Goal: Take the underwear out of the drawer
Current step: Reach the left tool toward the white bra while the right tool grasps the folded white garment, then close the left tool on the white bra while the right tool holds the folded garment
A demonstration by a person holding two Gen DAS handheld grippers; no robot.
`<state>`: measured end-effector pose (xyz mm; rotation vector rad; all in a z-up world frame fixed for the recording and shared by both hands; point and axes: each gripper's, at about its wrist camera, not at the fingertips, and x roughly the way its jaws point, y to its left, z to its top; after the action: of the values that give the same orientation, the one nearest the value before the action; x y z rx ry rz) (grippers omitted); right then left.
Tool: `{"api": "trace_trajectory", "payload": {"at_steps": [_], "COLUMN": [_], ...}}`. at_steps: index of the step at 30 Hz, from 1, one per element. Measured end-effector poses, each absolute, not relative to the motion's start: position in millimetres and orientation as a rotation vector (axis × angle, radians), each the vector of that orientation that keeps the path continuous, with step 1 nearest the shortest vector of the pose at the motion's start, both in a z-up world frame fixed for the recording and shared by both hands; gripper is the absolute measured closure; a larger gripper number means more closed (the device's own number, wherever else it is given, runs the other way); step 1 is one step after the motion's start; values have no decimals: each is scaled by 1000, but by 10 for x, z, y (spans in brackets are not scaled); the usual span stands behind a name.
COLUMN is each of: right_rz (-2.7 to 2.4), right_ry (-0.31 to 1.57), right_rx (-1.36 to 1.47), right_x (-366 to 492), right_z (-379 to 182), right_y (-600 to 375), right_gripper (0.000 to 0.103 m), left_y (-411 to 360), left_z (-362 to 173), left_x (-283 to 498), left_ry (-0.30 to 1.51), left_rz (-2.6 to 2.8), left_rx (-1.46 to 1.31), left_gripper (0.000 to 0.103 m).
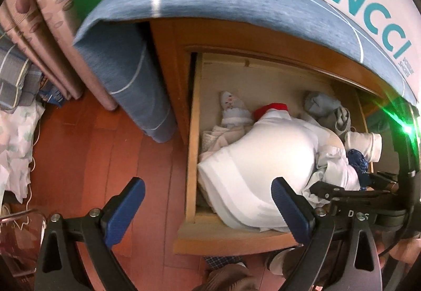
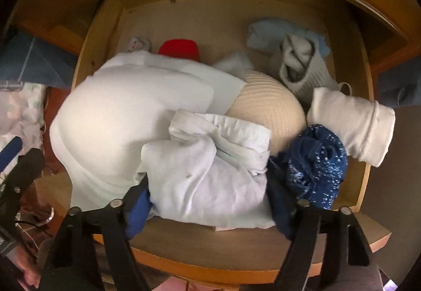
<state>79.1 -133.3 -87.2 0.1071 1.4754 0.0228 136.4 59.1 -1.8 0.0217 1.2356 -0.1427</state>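
Right claw (image 2: 208, 201): yours, pointing down into the drawer, partly closed around the crumpled white underwear (image 2: 208, 167); the blue pads sit at either flank of the bundle, and whether they press it yet you cannot tell for sure.
Left claw (image 1: 208, 209): wide apart and holding nothing, hanging over the drawer's near left corner and the red wooden floor (image 1: 105, 149).
Key relation: the bundle lies straight ahead of your right claw, between its pads, its long axis running across from pad to pad; your right hand is plainly the nearer one.
Underwear location: near front of the drawer (image 2: 236, 259), resting just behind the front rail.
Neighbours: a dark blue speckled roll (image 2: 315, 167) touches the bundle on the right, by the right pad; a large smooth white garment (image 2: 118, 117) lies against its left.
Risk: you could pinch the blue roll along with it.
Farther back: a cream ribbed piece (image 2: 268, 109), a white roll (image 2: 352, 122), grey socks (image 2: 297, 64), a red item (image 2: 179, 50).
Beyond: a blue cloth (image 1: 210, 1) drapes the surface above.
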Motion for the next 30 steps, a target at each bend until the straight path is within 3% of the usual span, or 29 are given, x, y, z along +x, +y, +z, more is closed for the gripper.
{"api": "trace_trajectory", "payload": {"at_steps": [7, 30], "right_rz": [17, 67], "right_ry": [1421, 1380], "right_rx": [116, 165], "right_x": [653, 465], "right_z": [-737, -532], "right_y": [-1534, -1875], "right_gripper": [39, 39], "left_y": [379, -151], "left_z": [-49, -556], "left_x": [1440, 1838], "left_ry": [1248, 1370], "left_rz": [-212, -266], "left_rx": [33, 136], "left_gripper": [4, 3]}}
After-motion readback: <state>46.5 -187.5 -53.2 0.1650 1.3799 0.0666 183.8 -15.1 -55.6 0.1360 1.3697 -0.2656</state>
